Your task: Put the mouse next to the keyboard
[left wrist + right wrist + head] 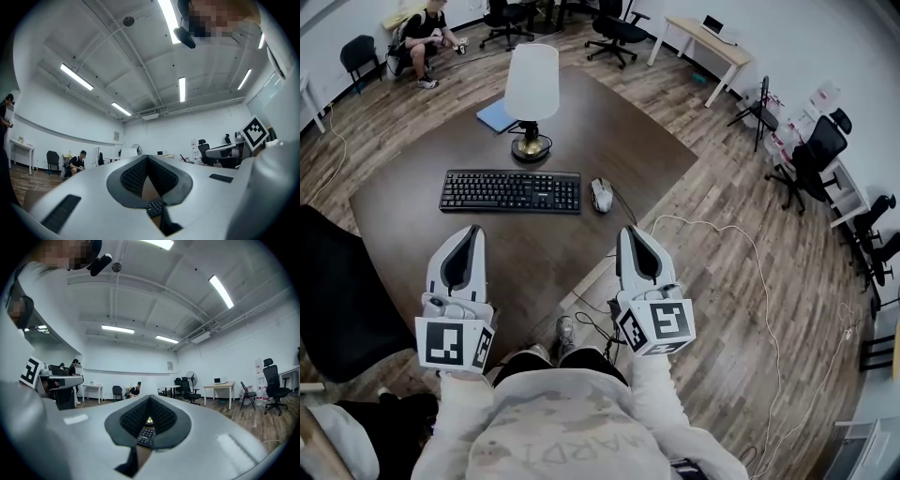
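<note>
A black keyboard [511, 191] lies on the dark brown table [403, 202]. A grey mouse [601, 195] rests just off its right end, its cable running off the table's right edge. My left gripper [470, 236] hovers near the table's front edge, below the keyboard, shut and holding nothing. My right gripper [634, 236] hangs over the table's front right edge, below the mouse, also shut and holding nothing. In the left gripper view [146, 159] and the right gripper view [149, 399] the pads meet at the tip. A bit of keyboard [146, 437] shows beneath them.
A white-shaded lamp [531, 94] on a brass base stands behind the keyboard, with a blue notebook [497, 116] to its left. A white cable [750, 253] trails over the wood floor at right. A black chair [337, 291] is at my left, and office chairs [811, 155] stand further right.
</note>
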{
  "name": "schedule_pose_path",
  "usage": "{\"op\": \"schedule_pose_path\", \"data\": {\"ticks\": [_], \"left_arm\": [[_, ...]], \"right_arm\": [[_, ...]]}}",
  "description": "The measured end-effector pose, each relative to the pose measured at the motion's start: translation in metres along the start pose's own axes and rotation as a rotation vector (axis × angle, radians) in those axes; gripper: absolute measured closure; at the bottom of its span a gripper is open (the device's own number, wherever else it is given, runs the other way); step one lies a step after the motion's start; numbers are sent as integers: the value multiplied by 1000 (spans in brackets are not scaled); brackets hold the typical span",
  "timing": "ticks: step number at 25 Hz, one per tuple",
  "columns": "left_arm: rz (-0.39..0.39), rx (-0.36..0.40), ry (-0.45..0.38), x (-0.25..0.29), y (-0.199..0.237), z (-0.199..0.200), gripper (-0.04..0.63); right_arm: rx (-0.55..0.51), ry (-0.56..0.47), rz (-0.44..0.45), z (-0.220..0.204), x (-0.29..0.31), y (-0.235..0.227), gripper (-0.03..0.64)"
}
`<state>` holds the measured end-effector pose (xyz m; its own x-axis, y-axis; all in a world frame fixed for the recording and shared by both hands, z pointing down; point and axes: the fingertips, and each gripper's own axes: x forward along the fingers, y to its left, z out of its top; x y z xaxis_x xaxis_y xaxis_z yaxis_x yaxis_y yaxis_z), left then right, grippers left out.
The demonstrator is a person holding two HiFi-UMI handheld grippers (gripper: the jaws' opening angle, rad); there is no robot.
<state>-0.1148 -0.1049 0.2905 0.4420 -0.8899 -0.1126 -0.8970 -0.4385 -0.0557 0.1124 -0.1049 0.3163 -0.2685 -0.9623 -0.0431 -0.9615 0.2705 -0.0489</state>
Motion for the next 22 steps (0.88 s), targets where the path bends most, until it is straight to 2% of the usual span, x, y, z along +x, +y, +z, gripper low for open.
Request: {"op": "schedule_pose_path", "data": {"ticks": [22], "left_arm": [[-9, -7, -5, 6, -1, -4, 593]], "right_arm": [[-1, -16, -19, 1, 1, 0, 606]]}}
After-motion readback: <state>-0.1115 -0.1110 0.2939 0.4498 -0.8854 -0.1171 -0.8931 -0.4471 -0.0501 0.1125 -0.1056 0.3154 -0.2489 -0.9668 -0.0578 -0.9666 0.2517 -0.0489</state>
